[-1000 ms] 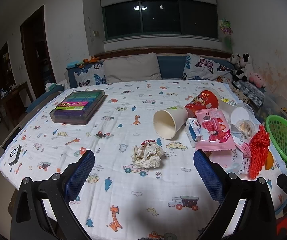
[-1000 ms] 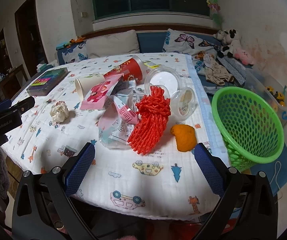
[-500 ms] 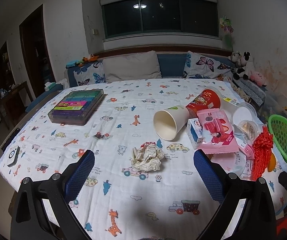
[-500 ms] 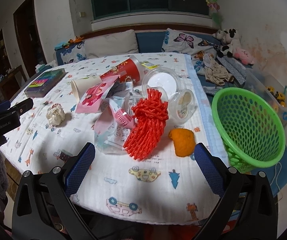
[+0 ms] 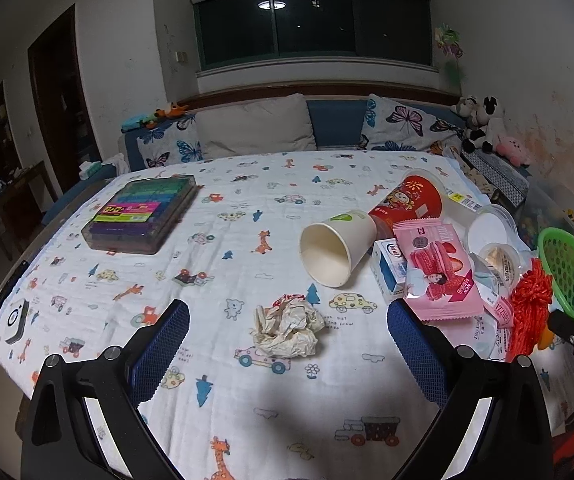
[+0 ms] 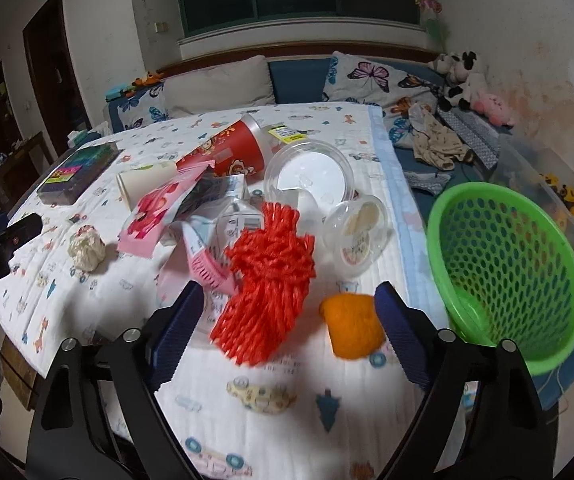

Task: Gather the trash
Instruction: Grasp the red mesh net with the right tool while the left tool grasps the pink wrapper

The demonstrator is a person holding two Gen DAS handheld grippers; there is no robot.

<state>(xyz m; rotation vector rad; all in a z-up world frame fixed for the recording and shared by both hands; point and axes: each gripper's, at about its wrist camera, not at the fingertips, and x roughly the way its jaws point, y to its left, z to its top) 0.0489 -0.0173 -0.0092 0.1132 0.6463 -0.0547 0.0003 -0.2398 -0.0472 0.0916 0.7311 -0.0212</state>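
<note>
A crumpled paper ball (image 5: 287, 330) lies on the printed sheet straight ahead of my left gripper (image 5: 287, 316), which stands open with the ball clear of both fingers. Behind the ball lie a tipped white paper cup (image 5: 337, 246), a red cup (image 5: 411, 200) and a pink wrapper (image 5: 439, 276). My right gripper (image 6: 287, 296) is closing, with a red foam net (image 6: 271, 280) between its jaws; the pads do not press on it. An orange peel (image 6: 351, 328) lies just inside the right finger. A green basket (image 6: 439, 248) stands to the right, off the sheet's edge.
Clear plastic lids (image 6: 307, 172) and a small tub (image 6: 359, 236) lie behind the net. A box of coloured pens (image 5: 143, 212) sits at the far left, a small device (image 5: 17, 320) at the left edge. Pillows and plush toys (image 6: 463, 76) line the back.
Both grippers have moved forward toward the trash. The right jaws have narrowed and now flank the red net. The left jaws have stayed wide.
</note>
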